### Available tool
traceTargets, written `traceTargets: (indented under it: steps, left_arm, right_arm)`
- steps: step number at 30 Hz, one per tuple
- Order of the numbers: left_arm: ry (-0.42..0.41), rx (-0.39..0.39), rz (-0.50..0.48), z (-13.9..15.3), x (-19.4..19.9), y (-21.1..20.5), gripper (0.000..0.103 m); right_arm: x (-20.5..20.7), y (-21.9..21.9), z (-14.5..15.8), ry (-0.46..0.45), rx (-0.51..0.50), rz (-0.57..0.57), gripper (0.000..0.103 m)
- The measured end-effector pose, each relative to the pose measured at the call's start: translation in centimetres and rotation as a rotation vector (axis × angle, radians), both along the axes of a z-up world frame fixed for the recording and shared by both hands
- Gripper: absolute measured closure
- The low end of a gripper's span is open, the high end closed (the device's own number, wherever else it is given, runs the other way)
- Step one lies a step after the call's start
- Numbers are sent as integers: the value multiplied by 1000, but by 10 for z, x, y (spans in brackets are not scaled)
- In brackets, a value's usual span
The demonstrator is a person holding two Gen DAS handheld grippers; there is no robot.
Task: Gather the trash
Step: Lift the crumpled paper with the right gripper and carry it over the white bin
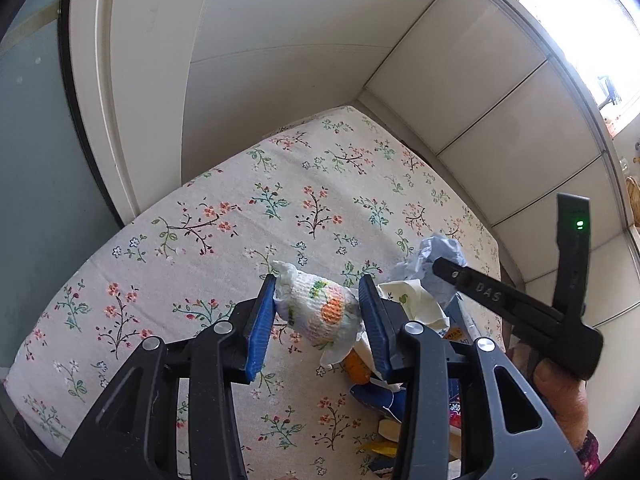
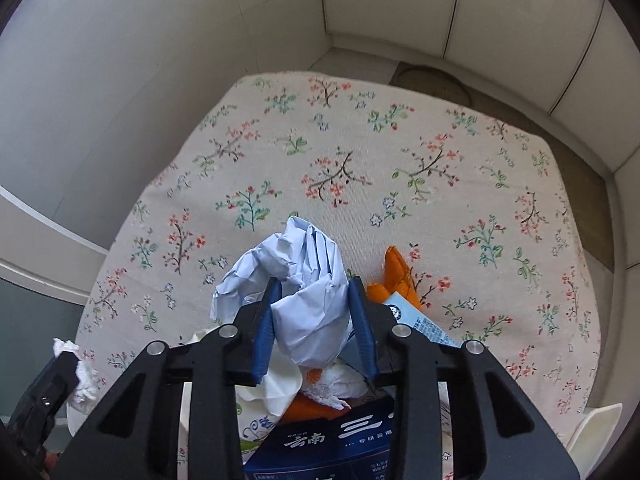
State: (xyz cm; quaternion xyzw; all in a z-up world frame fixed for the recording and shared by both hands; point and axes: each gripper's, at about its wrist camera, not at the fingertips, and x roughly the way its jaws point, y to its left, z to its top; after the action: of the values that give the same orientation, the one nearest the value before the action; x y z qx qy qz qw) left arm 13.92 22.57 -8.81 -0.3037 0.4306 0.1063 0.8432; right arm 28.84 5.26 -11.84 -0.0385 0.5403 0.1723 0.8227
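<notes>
My left gripper (image 1: 318,312) is shut on a crumpled white paper towel (image 1: 320,312) with an orange and green print, held above the floral tablecloth (image 1: 200,264). My right gripper (image 2: 314,324) is shut on a crumpled pale blue paper (image 2: 304,280); it also shows in the left wrist view (image 1: 436,264), gripped by the right gripper's fingers. Below both lies a pile of trash: an orange wrapper (image 2: 396,276), a dark blue box (image 2: 332,440) with white characters, and white wrappers (image 2: 276,392).
The table stands in a corner between white walls (image 1: 280,20) and panelled cupboard fronts (image 1: 500,112). A glass door (image 1: 36,140) is at the left. A white object (image 2: 596,428) sits at the table's right edge. A light blue label (image 2: 424,324) lies by the orange wrapper.
</notes>
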Motion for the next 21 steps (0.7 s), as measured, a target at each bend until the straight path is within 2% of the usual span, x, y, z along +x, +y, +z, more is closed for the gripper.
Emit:
traceTargets:
  steps: [9, 17, 21]
  left_arm:
    - [-18, 22, -6, 6, -3, -6, 63]
    - [-57, 57, -28, 19, -8, -19, 63]
    - [-81, 80, -42, 28, -13, -29, 63]
  right_arm:
    - [-12, -17, 54, -143, 59, -41, 68]
    - [-43, -41, 99, -277, 88, -82, 68]
    - [-60, -60, 111, -328, 88, -108, 68]
